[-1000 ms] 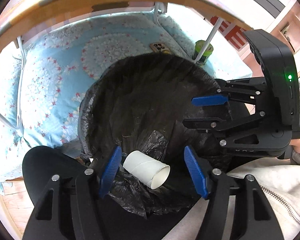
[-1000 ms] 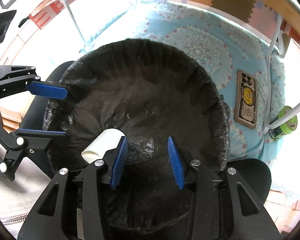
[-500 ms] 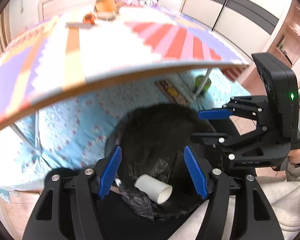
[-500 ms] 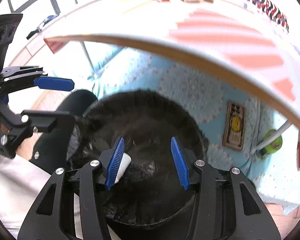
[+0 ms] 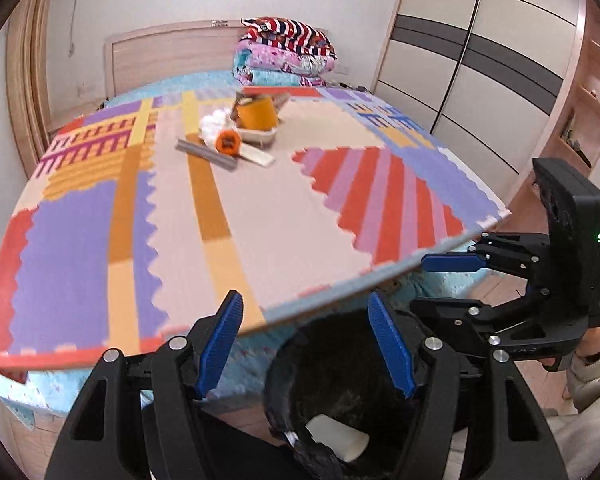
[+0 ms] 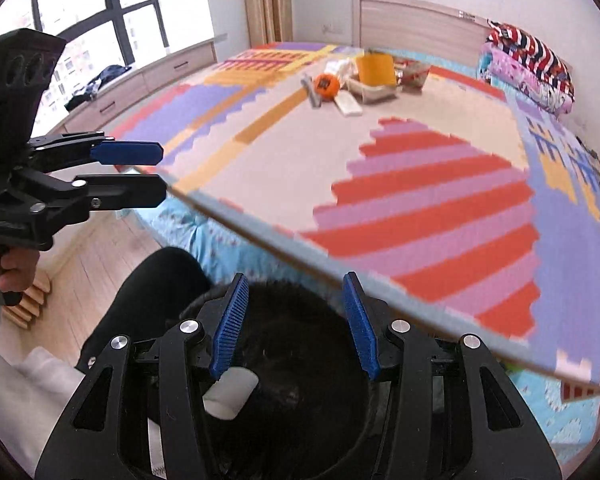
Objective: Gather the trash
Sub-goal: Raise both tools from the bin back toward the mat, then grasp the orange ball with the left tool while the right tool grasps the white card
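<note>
A bin lined with a black bag (image 5: 340, 360) (image 6: 300, 360) stands below the table edge. A white paper roll (image 5: 337, 431) (image 6: 230, 392) lies inside it. My left gripper (image 5: 306, 344) is open and empty above the bin. My right gripper (image 6: 294, 328) is open and empty above it too. Each gripper shows in the other's view, the right (image 5: 452, 280) and the left (image 6: 140, 170). At the table's far end lie an orange ball (image 5: 228, 142) (image 6: 326, 86), a grey strip (image 5: 206, 154), a white flat piece (image 5: 256, 156), a white wad (image 5: 214, 124) and a tray with an orange box (image 5: 258, 118) (image 6: 374, 70).
The table has a patterned foam mat (image 5: 260, 208) (image 6: 380, 152), its near edge hanging over the bin. A bed with a blue sheet (image 6: 180, 224) lies beneath. Folded quilts (image 5: 284, 52) (image 6: 528, 68) are stacked behind. Wardrobes (image 5: 480, 60) stand right, a window (image 6: 92, 12) left.
Both grippers have risen from just over the bin to above table level, so the tabletop and its objects came into view. The white roll stays in the bin.
</note>
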